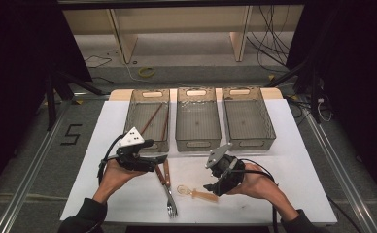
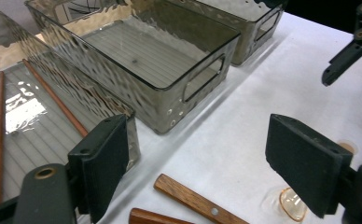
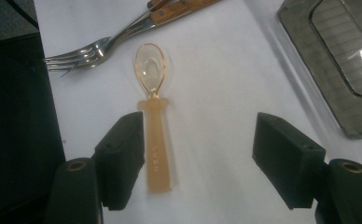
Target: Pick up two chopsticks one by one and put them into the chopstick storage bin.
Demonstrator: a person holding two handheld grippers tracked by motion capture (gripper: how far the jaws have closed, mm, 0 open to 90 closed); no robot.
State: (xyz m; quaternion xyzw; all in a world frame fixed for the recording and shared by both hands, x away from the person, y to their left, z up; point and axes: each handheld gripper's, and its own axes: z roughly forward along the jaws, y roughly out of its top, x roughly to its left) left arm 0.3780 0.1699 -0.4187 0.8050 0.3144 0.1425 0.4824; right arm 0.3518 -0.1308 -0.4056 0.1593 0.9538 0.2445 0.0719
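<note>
A clear amber plastic spoon [image 1: 197, 193] [image 3: 153, 116] lies on the white table near the front edge. My right gripper [image 1: 211, 186] [image 3: 198, 135] hangs open just over its handle, which lies beside the left jaw without touching it. Two wooden-handled forks [image 1: 166, 187] [image 3: 100, 46] lie just left of the spoon. Above their handles [image 2: 193, 200] my left gripper [image 1: 160, 158] [image 2: 195, 140] stands open with nothing between its jaws, near the front of the left bin [image 1: 148, 141].
Three clear grey bins stand in a row at the back: the left one holds two brown chopsticks [image 1: 152, 119] [image 2: 53, 98], while the middle bin [image 1: 197, 141] [image 2: 188, 88] and right bin [image 1: 269, 136] have bare floors. The table's front edge runs close behind the spoon.
</note>
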